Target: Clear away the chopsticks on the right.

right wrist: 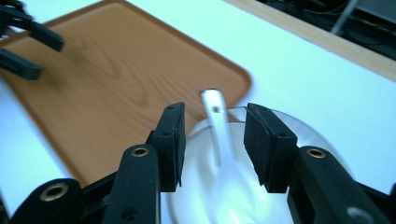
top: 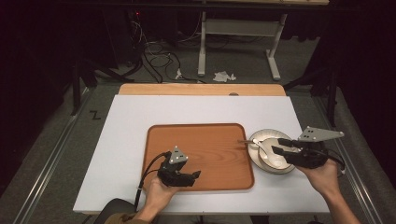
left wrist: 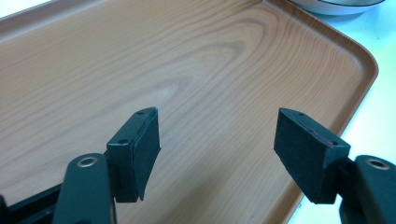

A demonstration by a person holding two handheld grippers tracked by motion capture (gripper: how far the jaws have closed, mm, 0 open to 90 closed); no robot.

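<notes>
**Right tool lined up on the spoon, left tool idle over the tray**

My right tool [top: 279,145] sits at the right of the high view, above the white bowl [top: 280,161] on its plate [top: 261,134]. Both stand on the desk [top: 130,140] just beside the right edge of the wooden tray [top: 196,135], apart from it or barely touching; I cannot tell which.

In the right gripper view the spoon [right wrist: 218,126] lies in the bowl [right wrist: 205,186], handle running up toward the middle of the frame, its tip over the rim on the tray side. My jaws stand half spread, one on each side of the handle, with a gap showing on both sides. Nothing is pinched yet. I judge I am holding this way so the pads can shut across the narrow handle rather than the scoop.

The handle pointing toward the tray [right wrist: 107,79] suggests the spoon goes there, or comes out before the bowl moves.

My left tool [top: 192,177] sits lower left of centre in the high view, over the tray's near edge. In the left gripper view its pads [left wrist: 147,144] are spread wide over bare wood [left wrist: 187,70], holding nothing. It seems parked, perhaps ready to steady the tray.

Risk, as I judge it: a smooth handle could slip or tip the bowl.
</notes>
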